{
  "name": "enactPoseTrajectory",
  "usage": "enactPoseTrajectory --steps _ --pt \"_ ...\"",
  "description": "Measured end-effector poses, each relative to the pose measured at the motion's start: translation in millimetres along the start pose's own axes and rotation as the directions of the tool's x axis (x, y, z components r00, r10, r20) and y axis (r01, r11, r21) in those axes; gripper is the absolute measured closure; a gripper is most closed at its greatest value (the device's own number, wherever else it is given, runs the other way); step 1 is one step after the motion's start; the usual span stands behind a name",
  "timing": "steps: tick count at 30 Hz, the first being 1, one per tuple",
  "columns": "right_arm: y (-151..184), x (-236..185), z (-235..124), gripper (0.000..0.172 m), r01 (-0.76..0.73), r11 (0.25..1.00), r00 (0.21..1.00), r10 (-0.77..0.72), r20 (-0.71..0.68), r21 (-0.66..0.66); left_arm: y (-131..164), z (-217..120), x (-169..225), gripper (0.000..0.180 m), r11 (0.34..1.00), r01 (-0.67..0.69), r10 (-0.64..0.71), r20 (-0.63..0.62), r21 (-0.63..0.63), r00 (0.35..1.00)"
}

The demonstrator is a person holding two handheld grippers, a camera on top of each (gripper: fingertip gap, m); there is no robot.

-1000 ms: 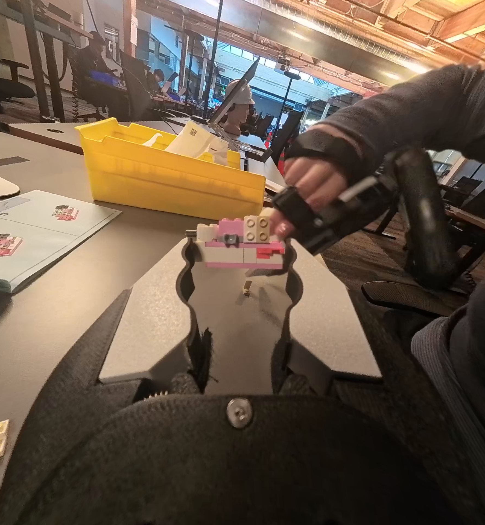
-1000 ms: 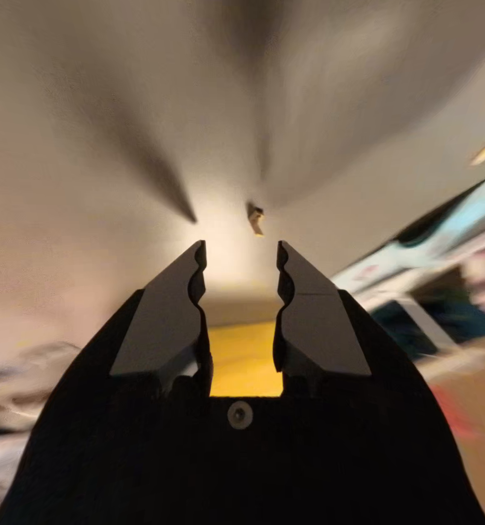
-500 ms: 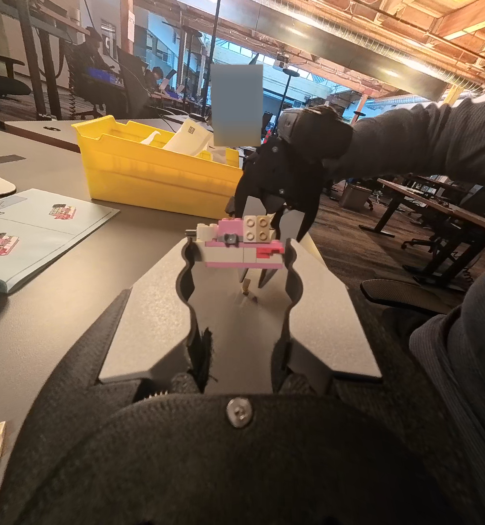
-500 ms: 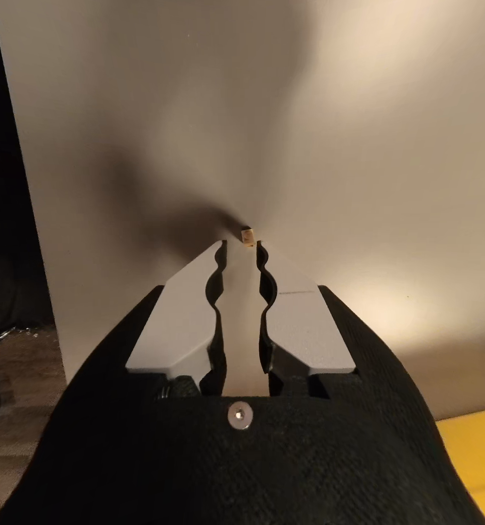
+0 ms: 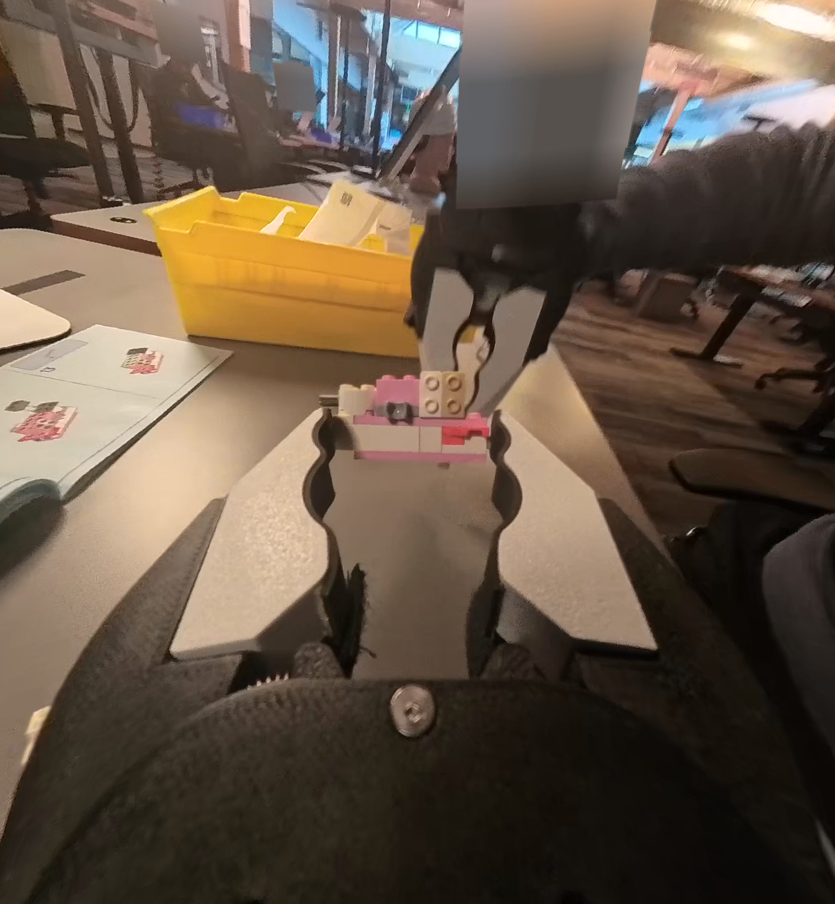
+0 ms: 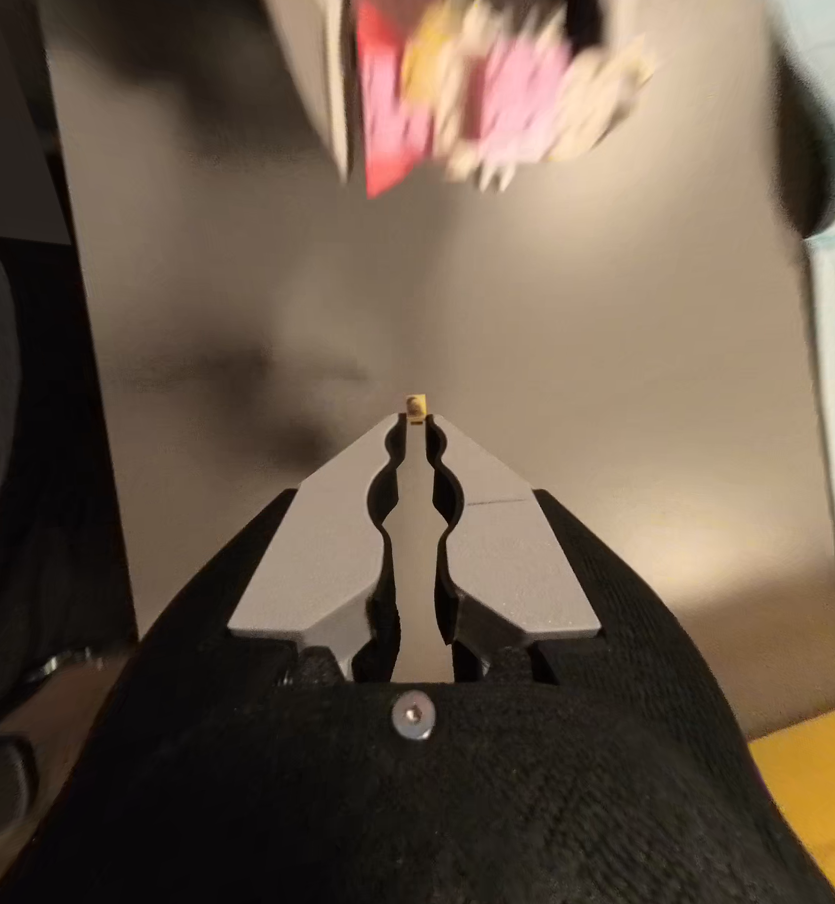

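The grey worktop carried everything, and the brick model serves as the landmark here. Behind the model and to its left stood a yellow bin with paper sheets in it; farther left of the model lay an open instruction booklet with pink pictures.

The left tool held the model between its widely spread fingers, both pads against the model's ends. The model was a partly built block of pink, white, tan and red bricks, with a tan studded plate on its upper right.

The right tool, a sleeved arm behind it, hung just behind the model's right end. Its fingers were nearly together, pinching a tiny tan piece at the very tips.

As a judgement: the small piece looked picked up but not yet joined to the model. A few loose pale bricks lay well in front of the model, to the left.
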State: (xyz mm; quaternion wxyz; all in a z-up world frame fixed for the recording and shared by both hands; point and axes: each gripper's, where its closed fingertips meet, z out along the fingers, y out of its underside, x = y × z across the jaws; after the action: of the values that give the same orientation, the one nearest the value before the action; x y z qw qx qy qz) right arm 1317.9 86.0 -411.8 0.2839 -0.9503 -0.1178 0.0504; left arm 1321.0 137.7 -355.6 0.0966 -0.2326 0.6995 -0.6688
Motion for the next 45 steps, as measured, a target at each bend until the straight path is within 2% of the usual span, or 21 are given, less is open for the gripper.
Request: enactPoseTrajectory --steps 3,5,7,9,11,14,20,23,26,28,34,38,40,43,45 --pt "-30.0 6.1 -18.3 0.166 -0.094 0.982 0.995 0.097 -0.011 0.164 15.5 6.2 0.1 0.117 0.993 -0.061 0.063 0.022 -0.096 0.998" --pt "-34.7 7.0 -21.3 0.166 -0.114 0.974 0.992 0.121 -0.026 0.194 21.6 10.0 2.2 0.117 0.989 -0.074 0.077 0.016 -0.128 0.997" --pt "-25.2 8.7 -17.1 0.166 -0.107 0.985 0.991 0.117 -0.071 0.134 21.1 9.9 2.2 0.117 0.989 -0.081 0.084 0.019 -0.126 0.996" --pt "-2.5 10.1 -7.0 0.166 -0.095 0.995 0.988 0.093 -0.121 -0.008 19.2 8.3 0.6 0.117 0.991 -0.070 0.073 0.024 -0.114 0.997" --pt "15.1 6.5 4.1 0.166 -0.131 0.985 0.986 0.117 -0.120 -0.109 18.0 7.5 0.0 0.117 0.993 -0.061 0.064 0.023 -0.104 0.998" --pt "28.5 -0.5 15.4 0.166 -0.199 0.962 0.978 0.185 -0.092 -0.188 18.2 7.6 0.3 0.117 0.992 -0.064 0.066 0.021 -0.105 0.998" --pt "26.3 -2.9 21.8 0.166 -0.222 0.956 0.975 0.211 -0.076 -0.193 18.2 7.4 0.7 0.117 0.993 -0.063 0.065 0.018 -0.105 0.998" --pt "21.1 -5.4 18.8 0.148 -0.217 0.961 0.976 0.212 -0.051 -0.172 18.5 7.5 1.2 0.117 0.992 -0.061 0.063 0.014 -0.107 0.998" --pt "15.8 -6.7 9.8 0.141 -0.106 0.984 0.994 0.103 -0.025 -0.145 18.9 7.5 2.3 0.117 0.992 -0.056 0.057 0.002 -0.109 0.998" --pt "19.4 -6.1 6.0 0.142 -0.024 0.984 0.999 0.018 -0.031 -0.174 19.0 7.3 2.6 0.117 0.993 -0.049 0.049 -0.005 -0.110 0.999" --pt "30.6 -13.1 9.8 0.147 0.017 0.974 1.000 -0.016 0.006 -0.224 19.7 7.7 3.6 0.117 0.992 -0.051 0.049 -0.012 -0.115 0.999" --pt "31.7 -20.1 4.1 0.147 0.036 0.981 0.999 -0.034 0.014 -0.189 19.6 7.8 3.9 0.117 0.992 -0.049 0.048 -0.014 -0.114 0.999" --pt "30.4 -26.6 1.3 0.149 0.055 0.986 0.998 -0.056 0.000 -0.157 19.6 8.1 4.3 0.117 0.992 -0.048 0.047 -0.016 -0.114 0.999" --pt "32.9 -36.1 2.7 0.147 0.213 0.966 0.972 -0.224 -0.064 -0.148 19.8 8.6 4.8 0.117 0.992 -0.046 0.044 -0.020 -0.115 0.999" --pt "34.7 -39.2 8.2 0.145 0.245 0.959 0.960 -0.261 -0.101 -0.142 19.9 9.0 5.7 0.117 0.992 -0.044 0.041 -0.025 -0.116 0.999"
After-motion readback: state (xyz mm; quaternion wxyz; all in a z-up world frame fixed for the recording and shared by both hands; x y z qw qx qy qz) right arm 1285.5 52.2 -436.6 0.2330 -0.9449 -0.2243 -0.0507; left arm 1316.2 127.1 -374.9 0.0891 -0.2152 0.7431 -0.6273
